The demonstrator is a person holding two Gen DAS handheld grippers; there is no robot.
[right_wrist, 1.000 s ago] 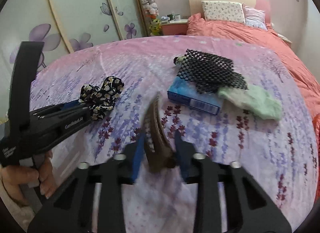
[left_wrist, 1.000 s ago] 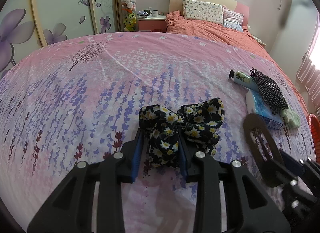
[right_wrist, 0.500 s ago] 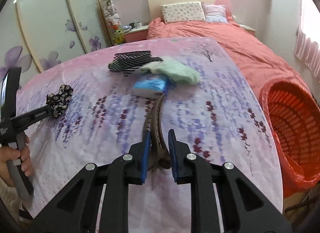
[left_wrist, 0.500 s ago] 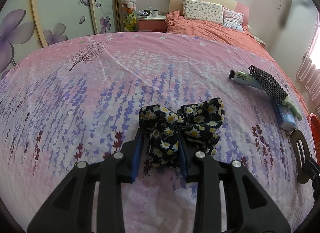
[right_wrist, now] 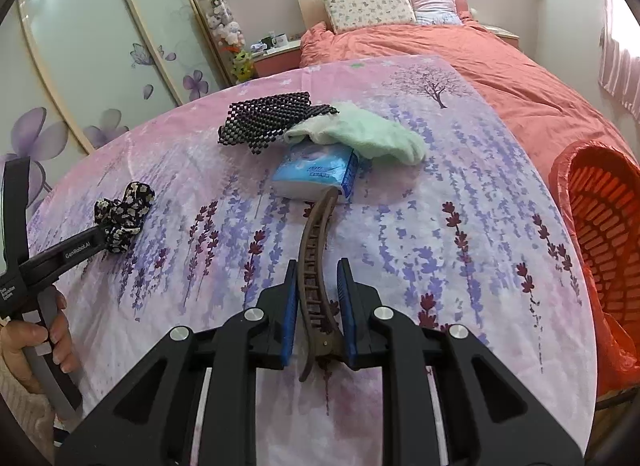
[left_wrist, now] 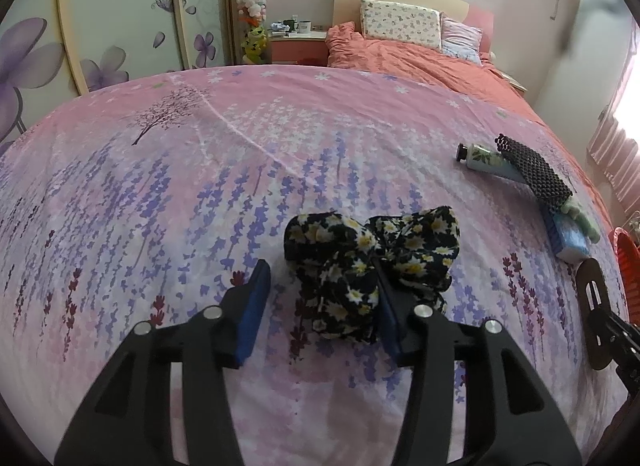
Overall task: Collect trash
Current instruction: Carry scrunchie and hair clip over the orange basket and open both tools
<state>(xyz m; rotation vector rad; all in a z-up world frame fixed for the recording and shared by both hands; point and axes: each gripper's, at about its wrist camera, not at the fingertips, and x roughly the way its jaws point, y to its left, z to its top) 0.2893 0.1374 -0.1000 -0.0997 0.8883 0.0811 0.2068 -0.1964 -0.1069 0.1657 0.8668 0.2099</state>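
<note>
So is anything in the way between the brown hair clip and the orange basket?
Nothing visible. The right hand-held gripper holds the hair clip; only bare bedsheet lies between it and the basket beside the bed.

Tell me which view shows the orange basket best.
The right wrist view: the orange basket fills the right edge beside the bed, its slatted wall and open mouth clear. The left wrist view catches only a red sliver at the frame's right border.
</note>
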